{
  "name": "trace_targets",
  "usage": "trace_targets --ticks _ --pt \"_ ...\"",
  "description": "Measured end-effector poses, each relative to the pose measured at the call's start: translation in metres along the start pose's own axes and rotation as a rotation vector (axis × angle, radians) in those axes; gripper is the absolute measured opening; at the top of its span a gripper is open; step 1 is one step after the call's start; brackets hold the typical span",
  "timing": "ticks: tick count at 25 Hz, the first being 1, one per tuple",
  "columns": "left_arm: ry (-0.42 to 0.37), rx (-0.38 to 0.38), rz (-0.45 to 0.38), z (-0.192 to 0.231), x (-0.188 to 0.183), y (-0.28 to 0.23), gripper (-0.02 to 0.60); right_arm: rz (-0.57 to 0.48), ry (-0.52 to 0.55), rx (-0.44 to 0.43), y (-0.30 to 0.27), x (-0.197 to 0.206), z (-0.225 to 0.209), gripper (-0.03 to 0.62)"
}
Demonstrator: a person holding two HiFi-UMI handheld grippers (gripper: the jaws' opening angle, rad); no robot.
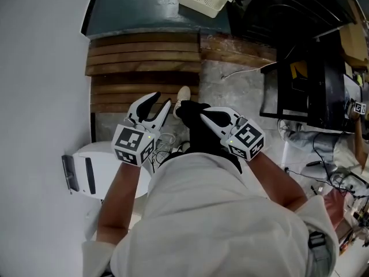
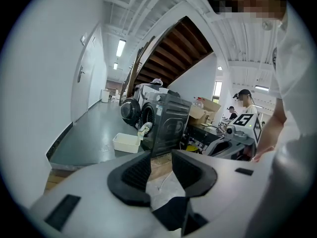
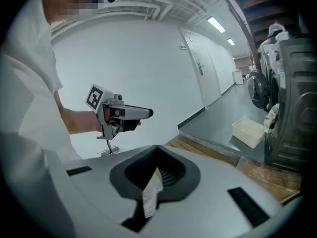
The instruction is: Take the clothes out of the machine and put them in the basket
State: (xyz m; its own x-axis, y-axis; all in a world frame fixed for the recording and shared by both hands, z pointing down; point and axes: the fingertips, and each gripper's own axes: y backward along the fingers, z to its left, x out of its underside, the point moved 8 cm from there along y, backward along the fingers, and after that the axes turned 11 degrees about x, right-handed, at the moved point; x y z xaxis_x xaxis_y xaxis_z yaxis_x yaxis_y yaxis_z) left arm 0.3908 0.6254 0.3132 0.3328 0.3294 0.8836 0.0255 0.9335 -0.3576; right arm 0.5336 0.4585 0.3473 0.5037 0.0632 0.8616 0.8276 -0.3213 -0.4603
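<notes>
Grey-green floor point(image 1: 144, 7), smooth and faintly glossy, filled the far part of the head view. It was edged by a step of dark wooden slats point(image 1: 144, 53), then a patch of rough, mottled concrete point(image 1: 230, 91) with a thin cable point(image 1: 242, 71) lying across it. A plain white wall point(image 1: 40, 97) ran along the 9 o'clock side.

A white, rectangular plastic basket point(image 1: 193, 3) with perforated sides sat on the floor at 12 o'clock. It stood just beside the dark, boxy metal washing machine point(image 2: 171, 120) at 1 o'clock. A pale, crumpled garment point(image 2: 144, 129) drooped out of the machine's front, just above the end of the basket nearest the machine.

The person's bare forearms point(image 1: 118, 198) reached forward side by side, well short of the machine. Both tools pointed toward 12 o'clock and tipped slightly downward, each with a marker cube point(image 1: 131, 143) on top. The left gripper point(image 2: 162, 157) had its ribbed black pads standing a little apart, with only the concrete and cable showing through the gap. The right gripper point(image 3: 157, 150) had its jaws drawn together at the tips, and a limp pale strip point(image 3: 151, 190) was caught between the pads. What the strip was could not be told.
</notes>
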Motion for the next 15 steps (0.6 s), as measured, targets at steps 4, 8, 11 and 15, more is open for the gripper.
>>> trace_targets --ticks 4,8,11,15 --pt "0.001 0.012 0.018 0.051 -0.033 -0.037 0.130 0.012 -0.035 -0.006 -0.040 -0.026 -0.045 0.003" --pt "-0.022 0.072 0.057 0.096 -0.071 -0.077 0.130 0.024 -0.069 0.010 -0.075 -0.056 -0.093 0.003" --pt "-0.033 0.113 0.093 0.129 -0.106 -0.106 0.130 0.027 -0.097 0.044 -0.096 -0.083 -0.130 0.003" --pt "-0.054 0.141 0.109 0.156 -0.157 -0.143 0.130 0.014 -0.128 0.080 -0.106 -0.121 -0.172 0.003"
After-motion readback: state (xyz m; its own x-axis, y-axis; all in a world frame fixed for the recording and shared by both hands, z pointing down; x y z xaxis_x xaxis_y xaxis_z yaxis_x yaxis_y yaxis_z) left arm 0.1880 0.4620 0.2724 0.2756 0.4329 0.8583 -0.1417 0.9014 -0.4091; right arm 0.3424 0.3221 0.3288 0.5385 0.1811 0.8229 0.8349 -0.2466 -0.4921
